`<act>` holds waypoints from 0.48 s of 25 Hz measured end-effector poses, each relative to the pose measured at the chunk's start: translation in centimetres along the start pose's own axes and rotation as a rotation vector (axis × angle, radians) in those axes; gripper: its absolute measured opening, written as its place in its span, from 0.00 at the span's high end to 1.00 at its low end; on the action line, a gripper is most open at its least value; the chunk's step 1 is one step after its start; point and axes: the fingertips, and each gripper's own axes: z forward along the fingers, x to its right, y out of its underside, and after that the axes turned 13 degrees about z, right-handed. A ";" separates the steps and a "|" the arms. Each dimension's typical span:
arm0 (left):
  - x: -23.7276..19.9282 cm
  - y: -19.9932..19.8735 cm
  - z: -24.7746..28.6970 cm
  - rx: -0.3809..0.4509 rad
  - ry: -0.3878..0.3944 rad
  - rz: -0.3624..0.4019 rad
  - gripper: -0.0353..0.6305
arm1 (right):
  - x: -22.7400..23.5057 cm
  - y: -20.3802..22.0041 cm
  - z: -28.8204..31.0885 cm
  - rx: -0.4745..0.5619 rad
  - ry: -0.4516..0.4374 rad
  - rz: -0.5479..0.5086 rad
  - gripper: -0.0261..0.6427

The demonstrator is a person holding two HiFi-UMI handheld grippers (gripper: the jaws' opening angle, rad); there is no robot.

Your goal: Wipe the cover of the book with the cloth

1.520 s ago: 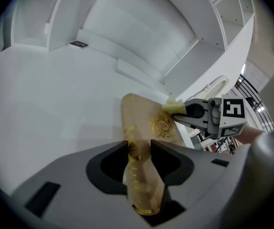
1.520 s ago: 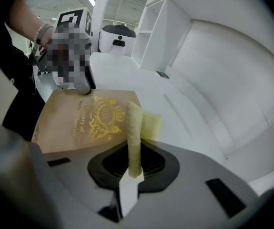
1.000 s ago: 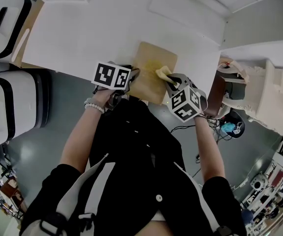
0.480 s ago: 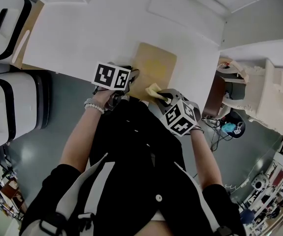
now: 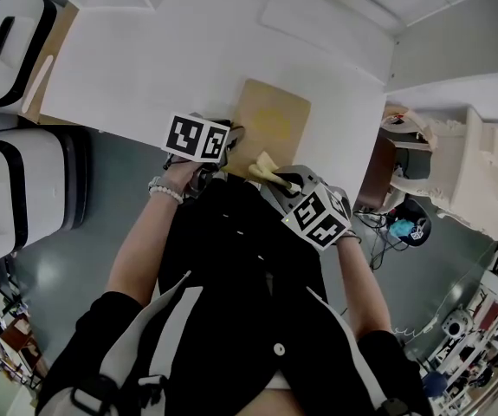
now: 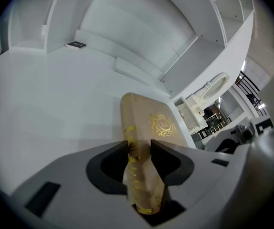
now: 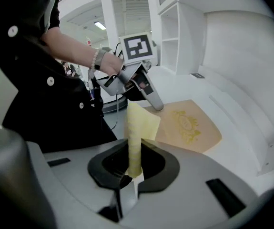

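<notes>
Flat on the white counter, cover up: a tan book with a gold crest, long side running from 6 to 12 o'clock in the head view. At the book's 8 o'clock edge, the left tool, clenched on the spine side close to the near corner. In the left gripper view, gold-lettered spine wedged between the two dark pads and touching both. Behind that tool, a hand with a beaded bracelet at the wrist. At the book's 6 o'clock edge, a pale yellow cloth, folded into a narrow strip and pinched tight in the right tool, set at about 5 o'clock from the book and angled down toward it. In the right gripper view, cloth standing up out of the closed jaws, free end flaring wider and overlapping the book's near corner, just beside the tip of the left tool; cannot tell whether touching the cover or held just above it. Crest and most of the cover lying uncovered. Toward 12 o'clock past the book, more white counter, then white shelving. At 6 o'clock in the head view, under both tools, a black garment with white buttons
</notes>
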 end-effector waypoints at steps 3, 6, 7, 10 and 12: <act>-0.1 0.0 0.0 -0.002 -0.005 0.005 0.72 | 2.8 -2.2 -0.9 0.113 0.042 0.116 0.91; -0.1 0.0 -0.1 0.000 -0.007 0.003 0.72 | 6.7 -4.2 -1.5 0.226 0.097 0.276 0.91; 0.0 0.0 -0.1 0.000 -0.008 0.003 0.72 | 8.0 -4.7 -1.6 0.252 0.111 0.331 0.91; 0.0 0.0 -0.1 0.001 -0.012 0.008 0.72 | 11.4 -5.6 -1.9 0.299 0.136 0.460 0.91; 0.0 0.0 -0.1 0.001 -0.014 0.011 0.72 | 13.5 -6.0 -2.4 0.320 0.173 0.504 0.91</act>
